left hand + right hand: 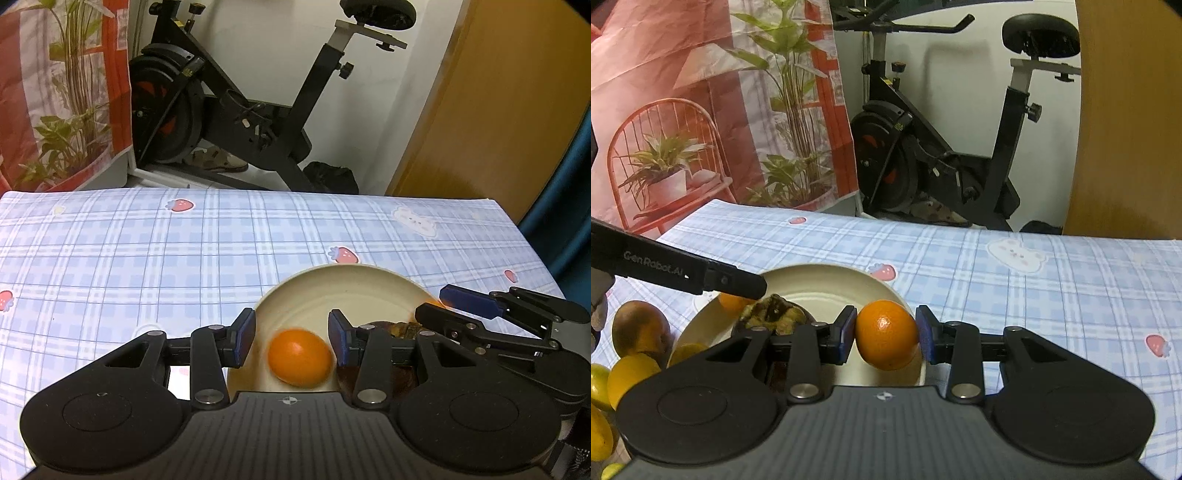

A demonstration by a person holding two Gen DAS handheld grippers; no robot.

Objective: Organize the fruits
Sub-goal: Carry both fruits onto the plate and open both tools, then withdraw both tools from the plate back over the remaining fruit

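Fruit stock, as seen from my two tongs.

- Plate [332, 269]: one, cream, on the checked cloth [147, 258].
- Oranges: two. The first orange [299, 356] is blurred, over the plate's near side, between the pads of my left tongs [291, 338]. These stand released, with a gap showing at the left pad. The second orange [886, 339] is clamped in my right tongs [886, 332], both pads against it, over the plate's right rim.
- Dark fruit [775, 314]: one, on the plate, between the two oranges.
- Brown fruit [639, 328]: one, on the cloth left of the plate.
- Yellow fruits [631, 376]: at least four, bunched just beside the brown one; the frame edge cuts off some.
- Bike [240, 110]: one, behind the table.
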